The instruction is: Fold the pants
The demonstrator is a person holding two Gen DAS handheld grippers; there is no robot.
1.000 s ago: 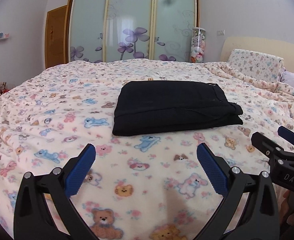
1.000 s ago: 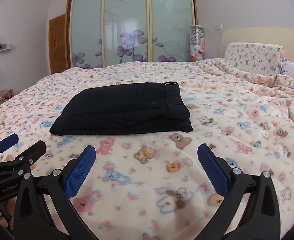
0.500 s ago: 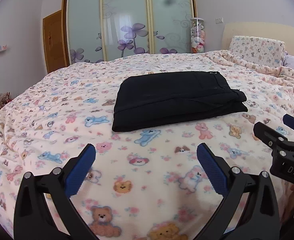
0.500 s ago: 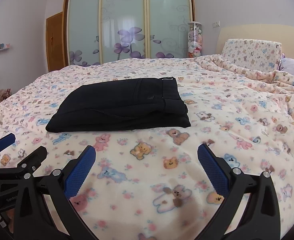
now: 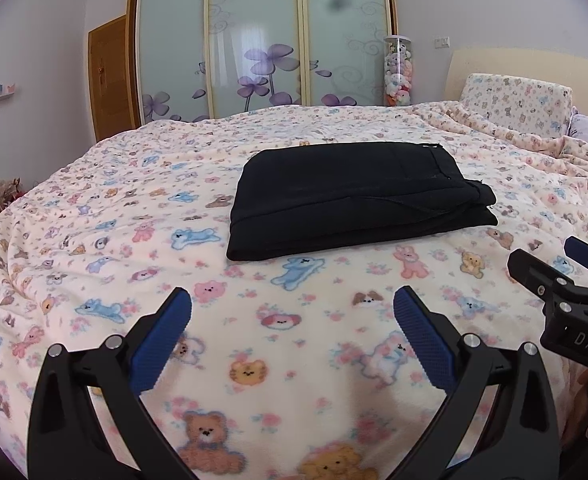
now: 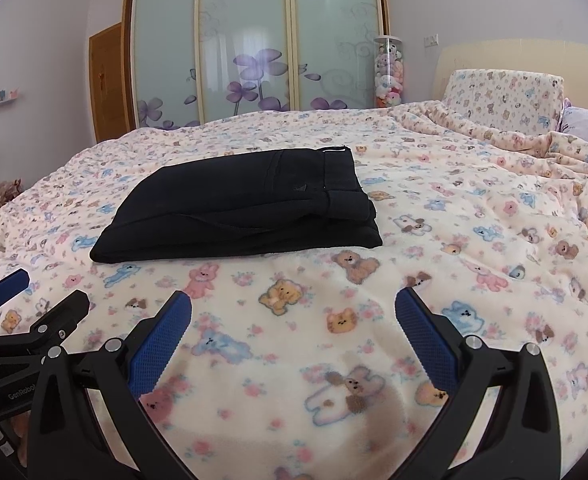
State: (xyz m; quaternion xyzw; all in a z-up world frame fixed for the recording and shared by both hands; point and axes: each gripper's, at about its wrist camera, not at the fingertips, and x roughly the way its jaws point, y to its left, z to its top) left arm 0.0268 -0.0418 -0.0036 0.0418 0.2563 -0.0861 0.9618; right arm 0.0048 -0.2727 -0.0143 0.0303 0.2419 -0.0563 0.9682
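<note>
Ahead of both grippers, well apart from their fingertips, the black pants [image 5: 358,196] lie folded into a flat rectangle on the bear-print blanket [image 5: 286,344]. From the left gripper [image 5: 292,320], whose jaws are spread wide and hold nothing, the stack sits straight ahead. From the right gripper [image 6: 294,320], equally spread and empty, the pants [image 6: 246,208] lie ahead and to the left.
</note>
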